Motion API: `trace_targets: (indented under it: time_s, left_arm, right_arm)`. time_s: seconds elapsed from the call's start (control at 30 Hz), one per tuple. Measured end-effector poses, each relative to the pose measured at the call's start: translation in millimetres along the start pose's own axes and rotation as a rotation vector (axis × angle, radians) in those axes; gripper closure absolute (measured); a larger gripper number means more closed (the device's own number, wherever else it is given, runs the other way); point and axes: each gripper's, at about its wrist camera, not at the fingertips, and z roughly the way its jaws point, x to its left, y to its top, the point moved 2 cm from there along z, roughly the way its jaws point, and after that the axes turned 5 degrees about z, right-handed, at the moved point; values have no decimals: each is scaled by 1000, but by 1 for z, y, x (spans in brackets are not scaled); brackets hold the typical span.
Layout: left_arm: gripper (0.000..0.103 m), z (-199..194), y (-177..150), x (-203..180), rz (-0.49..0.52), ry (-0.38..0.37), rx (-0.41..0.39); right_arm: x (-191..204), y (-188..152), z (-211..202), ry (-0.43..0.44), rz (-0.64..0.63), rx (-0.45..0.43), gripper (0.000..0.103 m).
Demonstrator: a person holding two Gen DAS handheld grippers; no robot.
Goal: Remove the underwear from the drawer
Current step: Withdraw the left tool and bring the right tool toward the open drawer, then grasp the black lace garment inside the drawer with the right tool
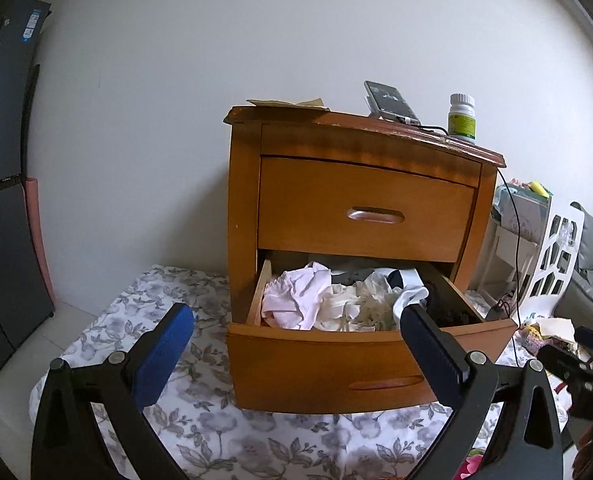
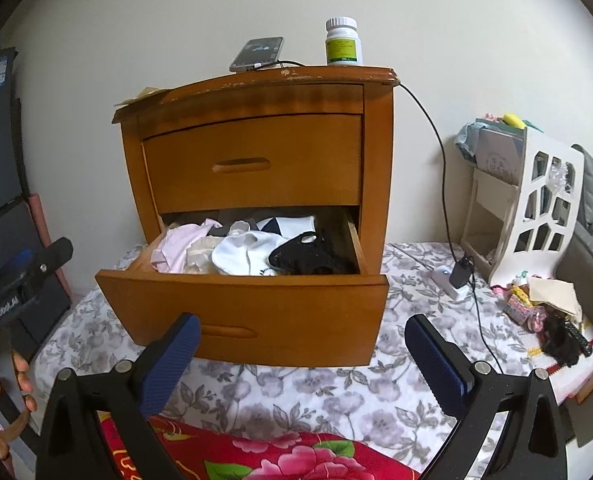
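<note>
Left wrist view: spread, empty left gripper [image 1: 296, 332] fingers masking part of drawer [image 1: 336, 364] underwear [image 1: 336, 300].

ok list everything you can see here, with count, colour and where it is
nightstand: one, orange-brown wood, on the floral sheet by the wall
upper drawer: one, shut
lower drawer: one, pulled open
underwear: a heap, pink, cream, white, black, in the lower drawer
phone: one, grey, on the nightstand top, cable plugged in
pill bottle: one, white with green label, on the top beside the phone
charger: one, black, on the sheet right of the nightstand
white rack: one, far right
floral sheet: one, grey on white, under the nightstand
red blanket: one, bottom edge
left gripper: fingers open, nothing between
right gripper: fingers open, nothing between
</note>
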Motion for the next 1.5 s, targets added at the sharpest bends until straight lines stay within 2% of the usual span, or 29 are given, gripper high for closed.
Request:
trace_targets:
  time_s: [0.2,0.37,0.57,0.7,0.83,0.97,1.07,1.2,1.3,1.5]
  left_arm:
    - [0,6,6,6,-13,15,51]
    - [0,11,14,16,-33,15,101]
    - [0,26,43,16,-3,16,179]
    - [0,36,47,11,-47,11,183]
    - [0,43,26,5,-82,-26,183]
    - [0,57,-2,5,-128,-42,235]
    - [0,66,-19,-1,-119,-60,279]
    - [0,82,-47,-9,-87,-58,406]
    - [0,92,-71,-15,-61,-88,522]
    - [0,96,-86,-22,-32,-141,564]
  right_arm:
    - [4,24,13,2,-25,8,0]
    - [7,44,26,57,-41,17,0]
    - [11,71,46,41,-89,58,0]
    - [8,88,65,17,-110,104,0]
    - [2,97,87,-28,-146,164,1]
    - [-5,95,112,-56,-152,245,8]
    - [-7,89,133,-54,-144,311,11]
    - [-3,81,153,-49,-142,374,14]
    - [2,73,170,-48,-149,433,15]
    - [7,61,197,-81,-161,510,17]
